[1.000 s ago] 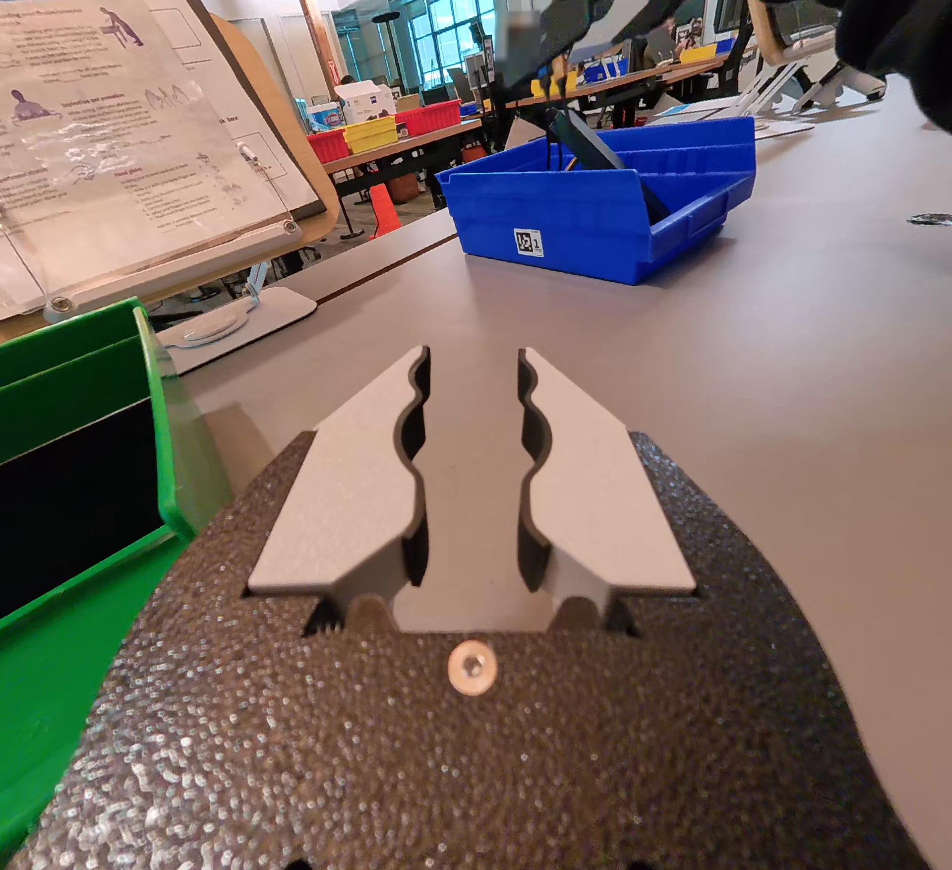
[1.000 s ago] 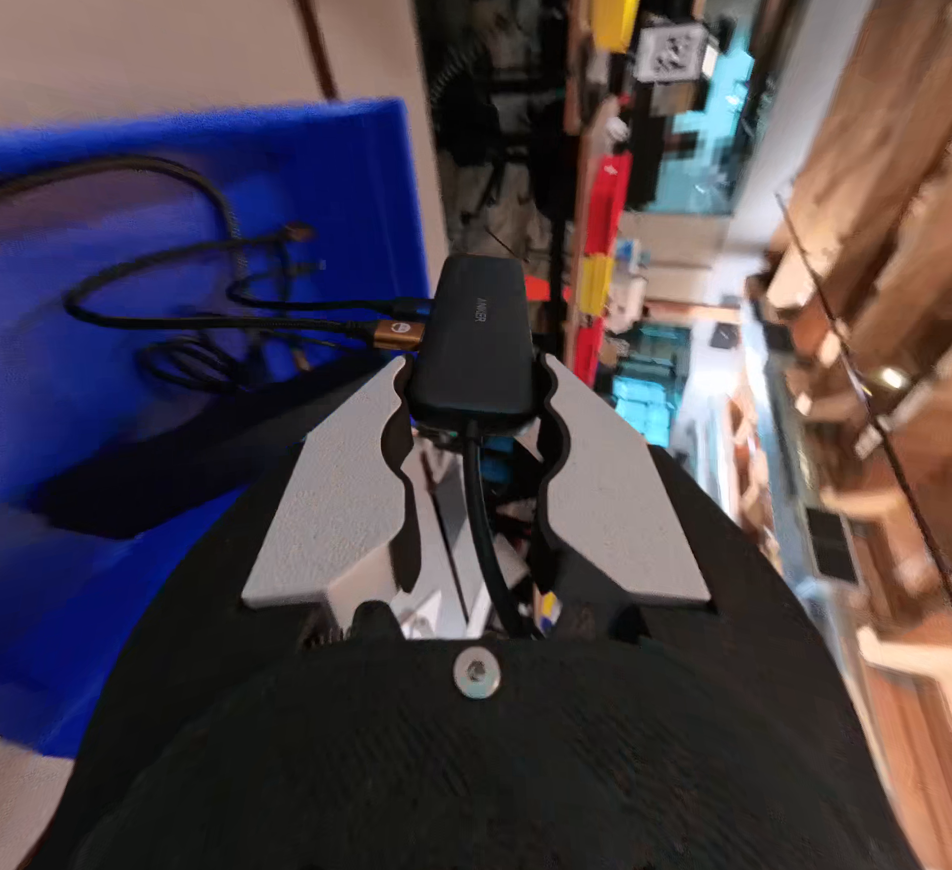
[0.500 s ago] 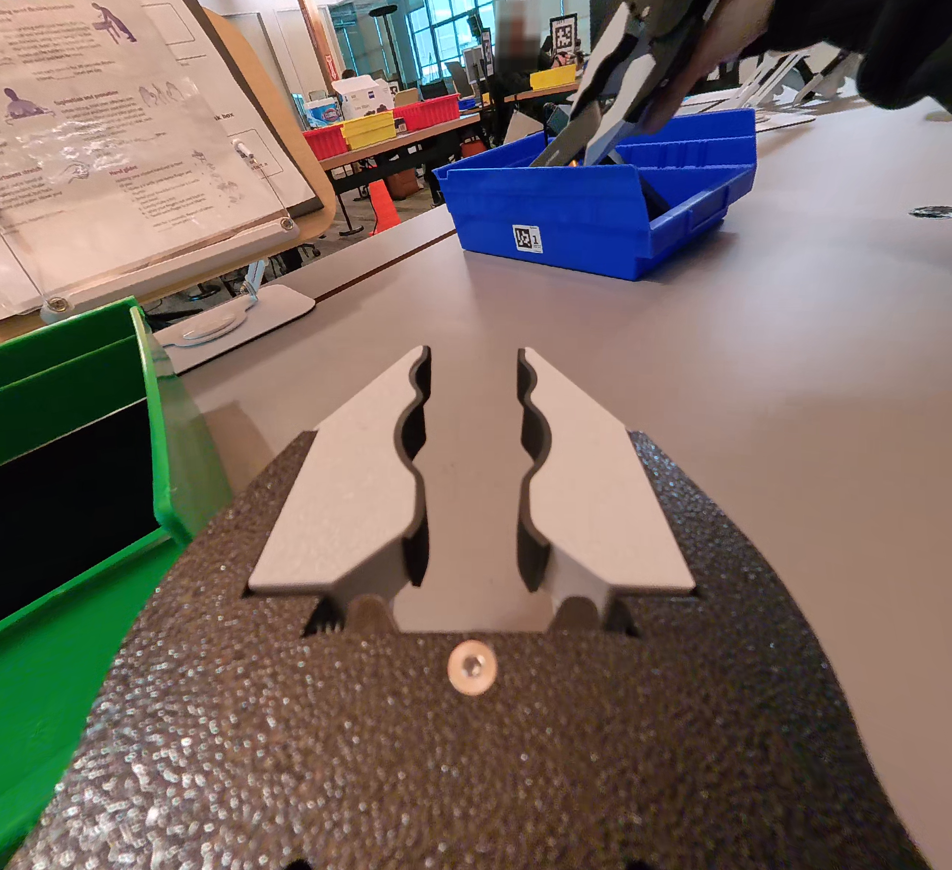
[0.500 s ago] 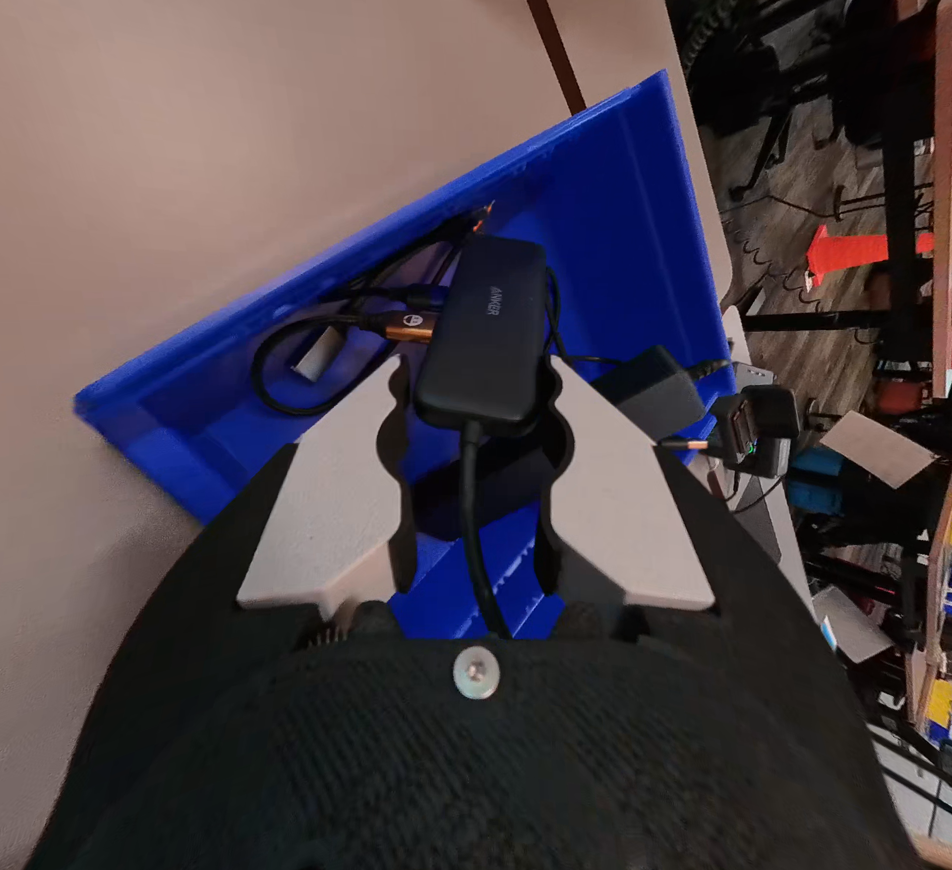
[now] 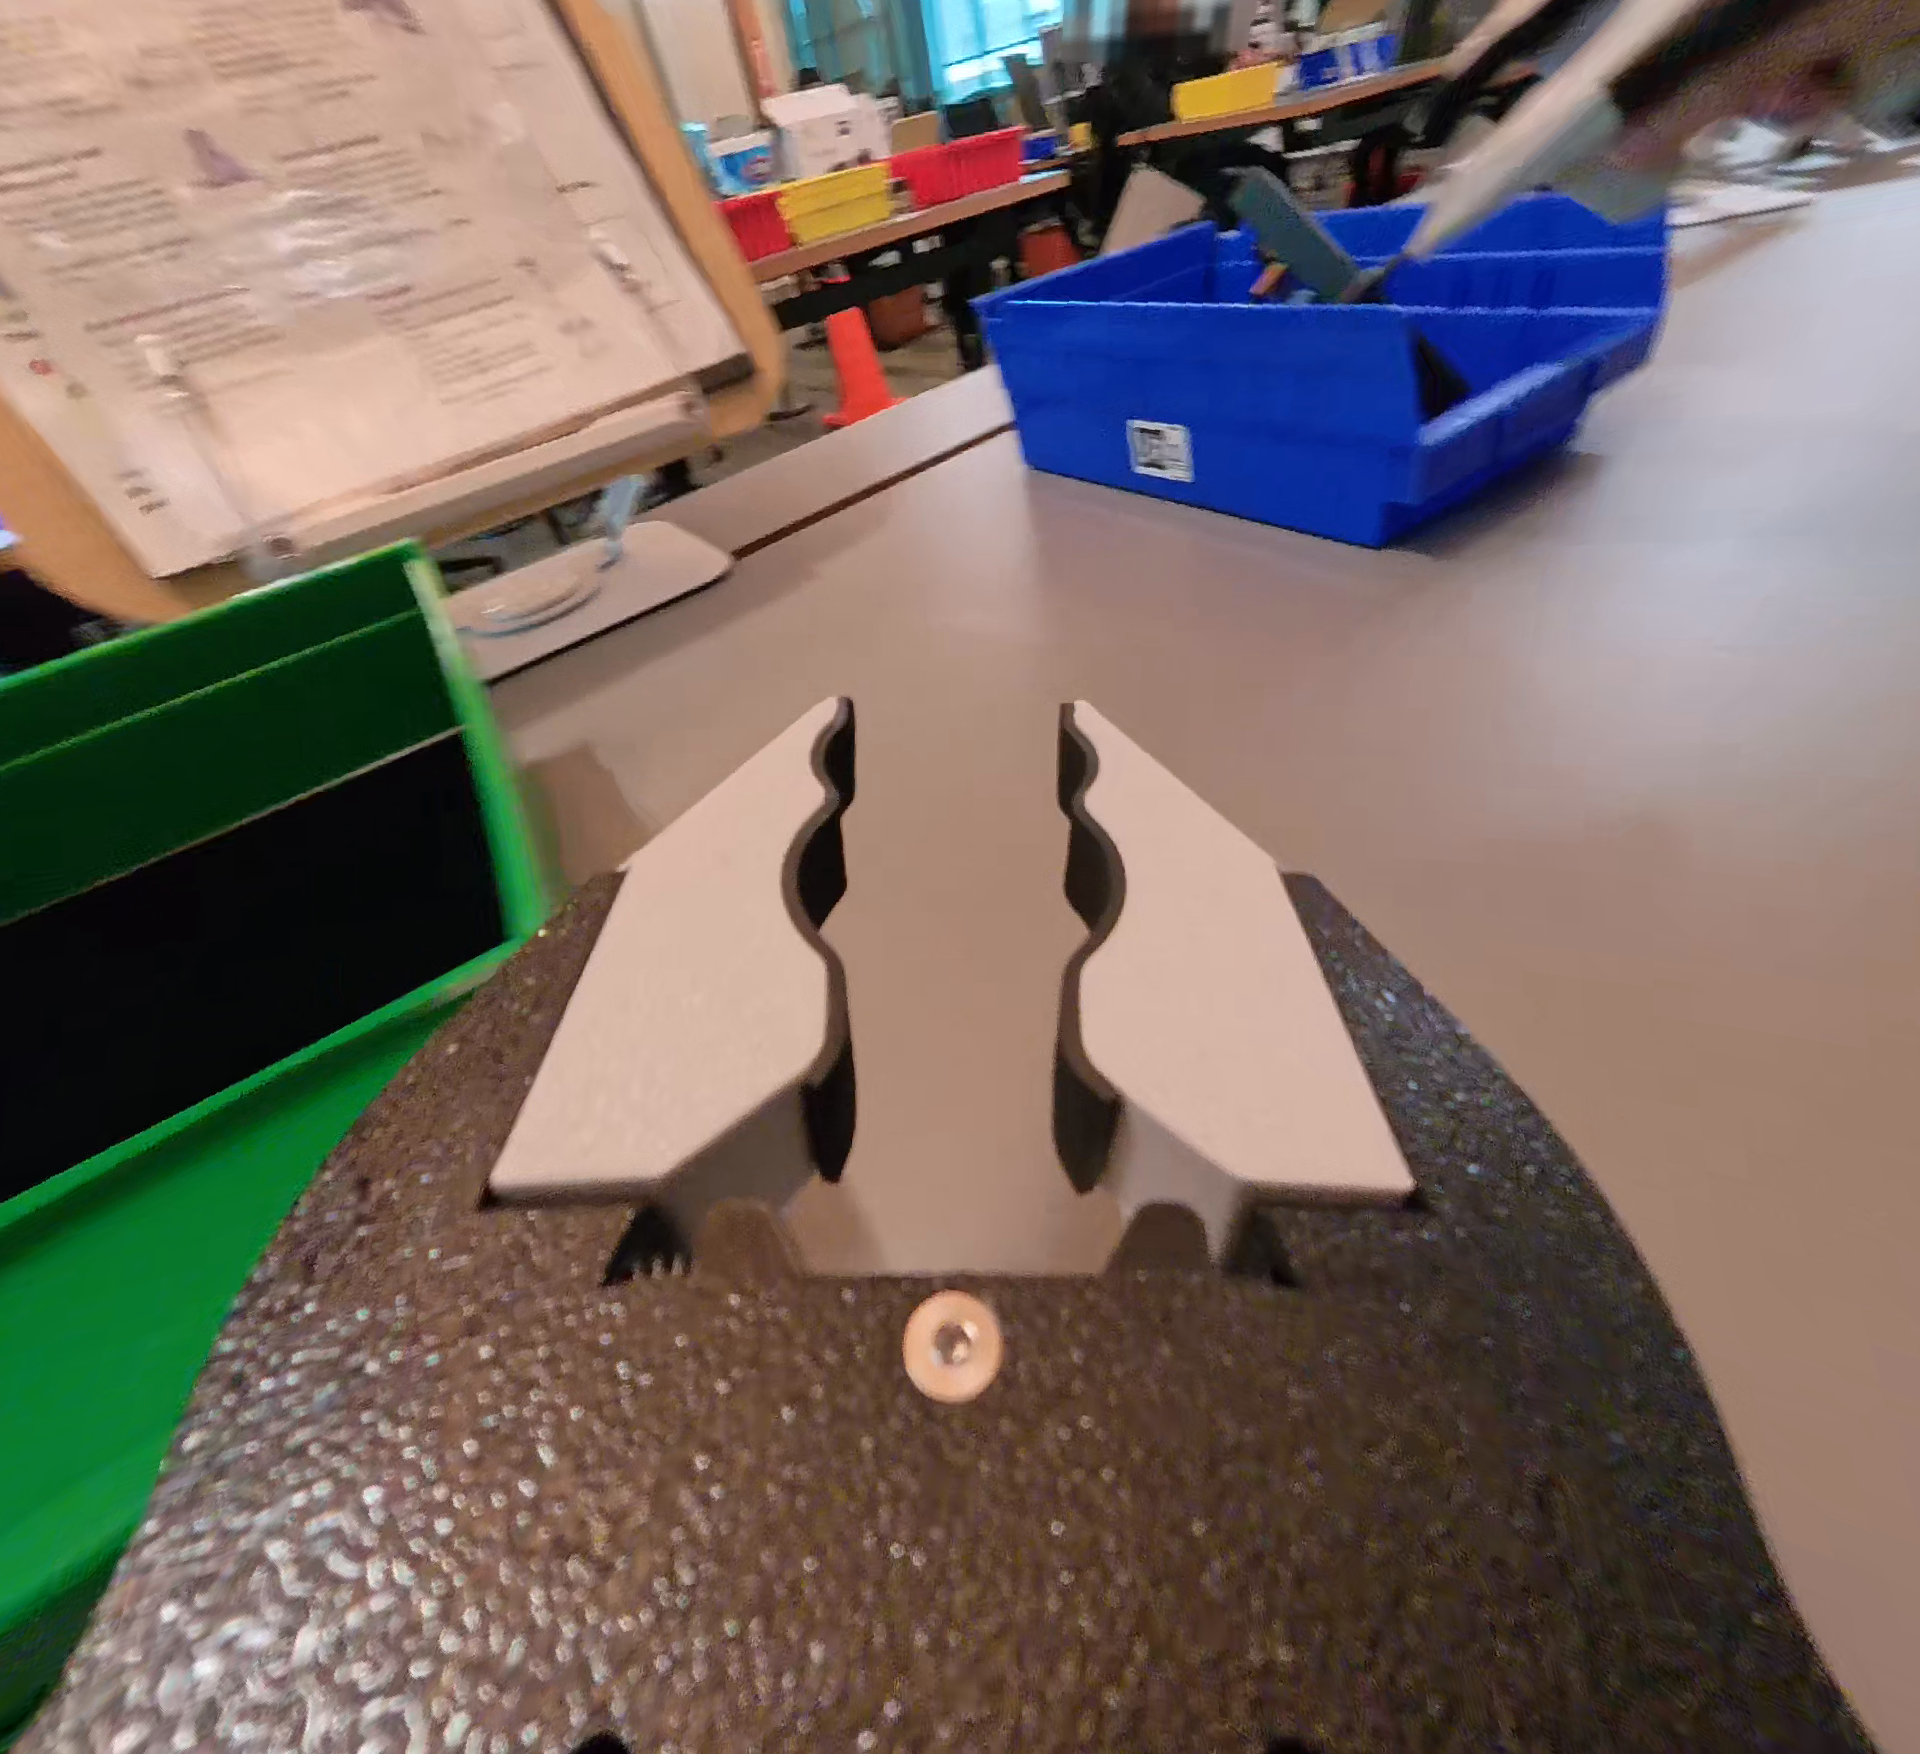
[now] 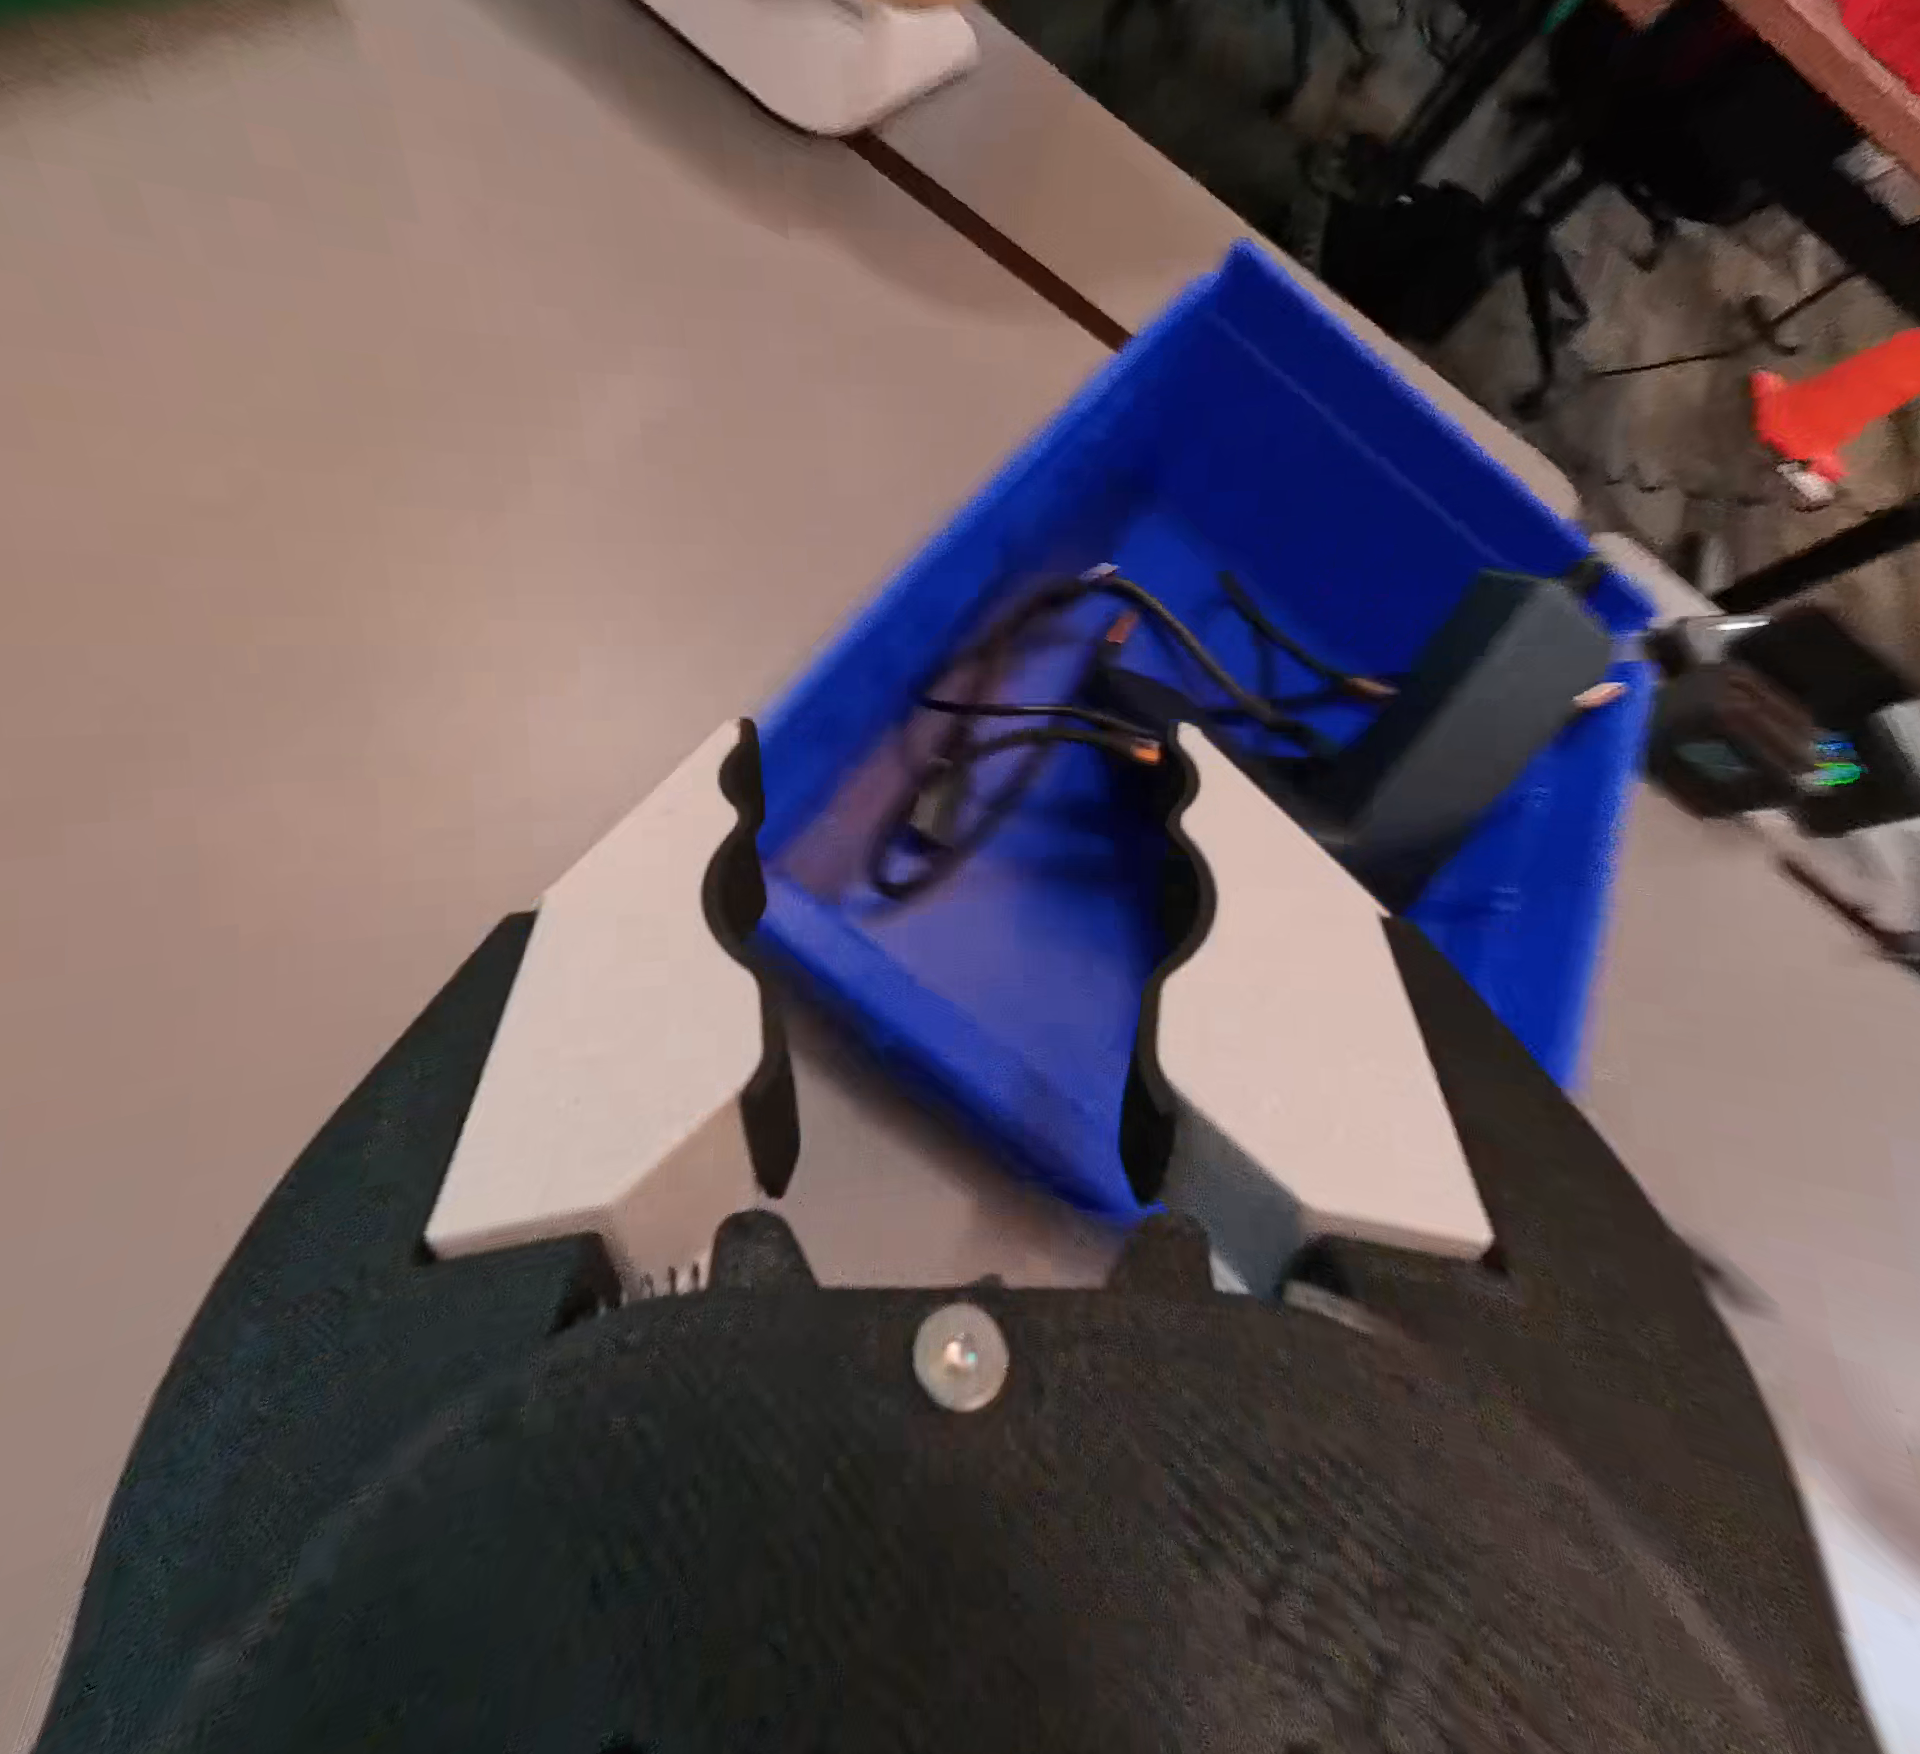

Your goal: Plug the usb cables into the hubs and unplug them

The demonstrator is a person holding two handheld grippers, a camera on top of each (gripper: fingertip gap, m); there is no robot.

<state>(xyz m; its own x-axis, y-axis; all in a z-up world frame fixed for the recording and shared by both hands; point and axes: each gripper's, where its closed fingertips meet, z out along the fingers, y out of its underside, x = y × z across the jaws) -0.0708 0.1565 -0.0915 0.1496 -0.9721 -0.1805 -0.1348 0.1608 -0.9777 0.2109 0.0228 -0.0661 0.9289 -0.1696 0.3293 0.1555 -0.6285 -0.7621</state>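
Above the blue bin, the right gripper hung wide open and empty, likely placed to reach the contents. Inside lay tangled black USB cables with copper-coloured plugs and a dark grey hub propped against the far wall. Low over the grey table, well apart, the left gripper sat part open, holding nothing.

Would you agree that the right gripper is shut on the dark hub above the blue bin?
Not quite: the right wrist view shows the right gripper open and empty above the blue bin; the dark hub leans inside it.
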